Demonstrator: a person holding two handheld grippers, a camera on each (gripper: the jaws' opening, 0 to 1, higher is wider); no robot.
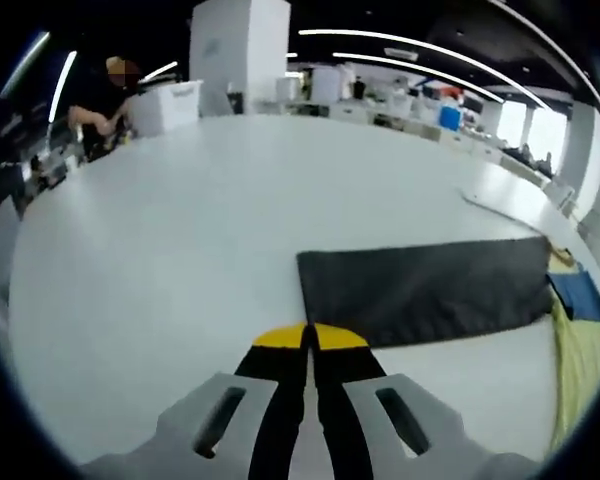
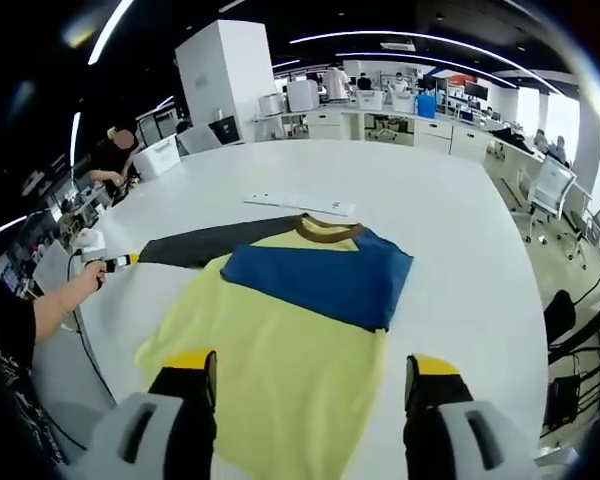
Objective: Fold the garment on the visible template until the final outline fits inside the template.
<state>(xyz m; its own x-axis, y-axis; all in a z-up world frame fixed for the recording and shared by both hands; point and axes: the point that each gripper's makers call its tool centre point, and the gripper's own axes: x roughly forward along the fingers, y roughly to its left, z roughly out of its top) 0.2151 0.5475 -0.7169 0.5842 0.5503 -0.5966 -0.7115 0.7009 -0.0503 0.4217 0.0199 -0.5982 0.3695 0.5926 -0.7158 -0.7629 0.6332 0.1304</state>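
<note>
A yellow T-shirt [image 2: 280,350] with a blue chest panel [image 2: 320,280] and a brown collar [image 2: 330,230] lies flat on the white table [image 2: 450,230]. A dark grey template [image 2: 195,245] sticks out from under its left side. My right gripper [image 2: 312,375] is open, its jaws wide apart over the shirt's lower part and holding nothing. In the left gripper view, my left gripper [image 1: 308,338] is shut and empty just short of the template's [image 1: 425,290] near corner. The shirt [image 1: 580,365] shows at the right edge. A hand holds the left gripper [image 2: 108,262] beside the template.
A flat white strip [image 2: 300,205] lies on the table beyond the collar. A white box [image 1: 165,105] stands at the far end, where a person [image 1: 95,100] is working. Office chairs [image 2: 550,190] stand off the table's right edge. Bare table [image 1: 180,230] stretches to the left of the template.
</note>
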